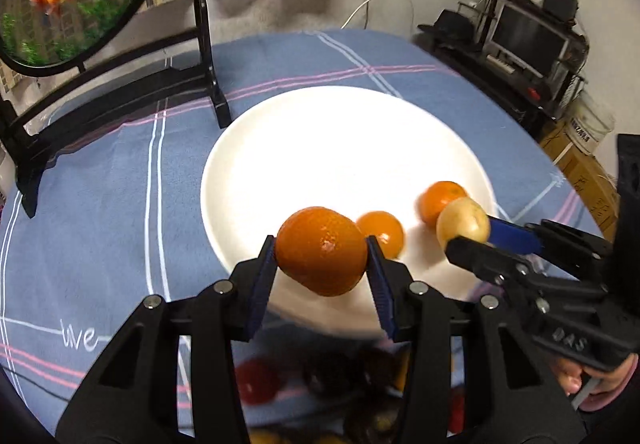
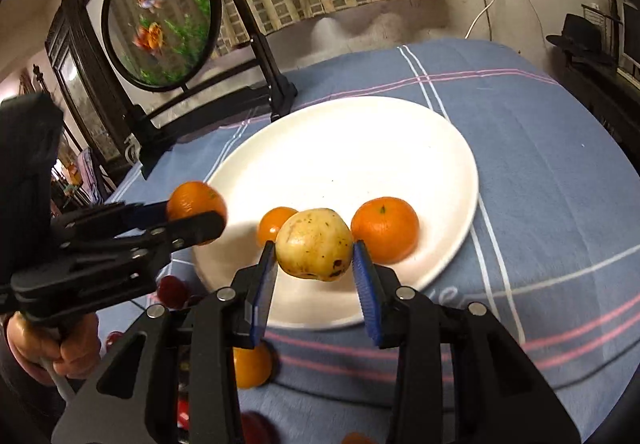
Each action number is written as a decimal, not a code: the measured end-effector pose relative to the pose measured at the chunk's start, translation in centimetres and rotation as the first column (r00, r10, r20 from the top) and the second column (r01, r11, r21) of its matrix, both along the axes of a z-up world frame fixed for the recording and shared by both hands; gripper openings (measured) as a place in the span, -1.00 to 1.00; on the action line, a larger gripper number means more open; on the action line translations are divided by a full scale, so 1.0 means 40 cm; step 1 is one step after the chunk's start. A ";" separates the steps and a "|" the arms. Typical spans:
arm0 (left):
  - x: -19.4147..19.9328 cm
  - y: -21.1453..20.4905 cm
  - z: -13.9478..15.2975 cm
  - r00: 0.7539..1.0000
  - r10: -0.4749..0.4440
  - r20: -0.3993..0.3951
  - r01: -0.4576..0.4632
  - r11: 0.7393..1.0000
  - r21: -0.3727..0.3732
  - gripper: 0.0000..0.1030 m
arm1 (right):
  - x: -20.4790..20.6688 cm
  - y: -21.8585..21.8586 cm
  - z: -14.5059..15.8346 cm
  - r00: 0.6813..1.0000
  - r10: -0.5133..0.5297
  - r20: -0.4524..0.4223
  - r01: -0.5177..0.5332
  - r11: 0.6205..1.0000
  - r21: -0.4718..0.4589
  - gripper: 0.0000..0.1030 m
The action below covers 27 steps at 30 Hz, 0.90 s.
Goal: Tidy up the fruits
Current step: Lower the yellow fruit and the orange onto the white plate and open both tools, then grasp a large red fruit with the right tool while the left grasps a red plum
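My left gripper [image 1: 322, 250] is shut on an orange [image 1: 320, 250] and holds it above the near rim of the white plate [image 1: 320, 148]. It shows in the right wrist view [image 2: 196, 214] at the left. My right gripper [image 2: 314, 256] is shut on a yellow spotted pear [image 2: 314, 244] above the plate [image 2: 360, 148]. That pear [image 1: 462, 224] shows at the right in the left wrist view. Two oranges lie on the plate: a small one [image 2: 274, 226] and a bigger one [image 2: 386, 228].
A round fish picture on a black stand [image 2: 160, 20] stands at the back left of the blue checked tablecloth [image 2: 540, 164]. More fruit lies near the table's front edge: an orange [image 2: 252, 364] and red fruits [image 1: 256, 380]. A shelf with a screen [image 1: 528, 36] stands to the right.
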State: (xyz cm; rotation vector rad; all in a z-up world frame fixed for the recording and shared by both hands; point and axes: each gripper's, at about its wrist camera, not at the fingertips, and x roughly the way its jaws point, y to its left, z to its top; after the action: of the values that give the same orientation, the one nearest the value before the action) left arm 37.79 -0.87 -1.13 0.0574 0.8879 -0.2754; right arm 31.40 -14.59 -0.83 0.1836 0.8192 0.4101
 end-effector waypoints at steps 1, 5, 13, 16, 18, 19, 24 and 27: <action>0.017 0.000 -0.007 1.000 0.009 -0.015 -0.009 1.000 0.004 -0.12 | 0.010 0.000 -0.004 1.000 0.001 -0.005 -0.001 1.000 -0.007 -0.23; 0.006 0.012 0.019 1.000 0.026 0.009 -0.026 1.000 0.000 0.43 | 0.002 -0.008 0.006 0.999 0.018 -0.036 -0.018 1.000 0.004 0.03; -0.244 0.133 0.093 0.979 0.140 0.150 -0.133 0.989 -0.058 0.86 | -0.182 -0.041 0.025 0.996 0.084 -0.020 -0.082 0.995 0.053 0.03; -0.337 0.179 0.064 0.970 0.192 0.146 -0.184 0.980 -0.071 0.86 | -0.245 -0.023 0.000 0.992 0.119 -0.049 -0.115 0.991 0.063 0.03; -0.382 0.206 0.047 0.963 0.216 0.159 -0.204 0.975 -0.086 0.89 | -0.260 -0.003 0.002 0.990 0.137 -0.039 -0.135 0.990 0.049 0.03; -0.399 0.221 0.037 0.961 0.229 0.157 -0.216 0.972 -0.096 0.90 | -0.270 0.012 0.003 0.989 0.147 -0.027 -0.147 0.989 0.024 0.03; -0.440 0.270 0.015 0.949 0.279 0.148 -0.266 0.959 -0.099 0.90 | -0.273 0.044 -0.017 0.986 0.153 -0.058 -0.154 0.988 -0.010 0.03; -0.453 0.297 0.014 0.947 0.289 0.139 -0.272 0.954 -0.129 0.90 | -0.272 0.050 -0.031 0.985 0.156 -0.075 -0.158 0.987 -0.026 0.03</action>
State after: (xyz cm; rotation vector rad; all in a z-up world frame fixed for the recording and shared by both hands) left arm 19.68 11.00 -0.58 -0.1462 0.7127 -0.0501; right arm 20.51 -12.59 -2.06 0.1051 0.9148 0.5408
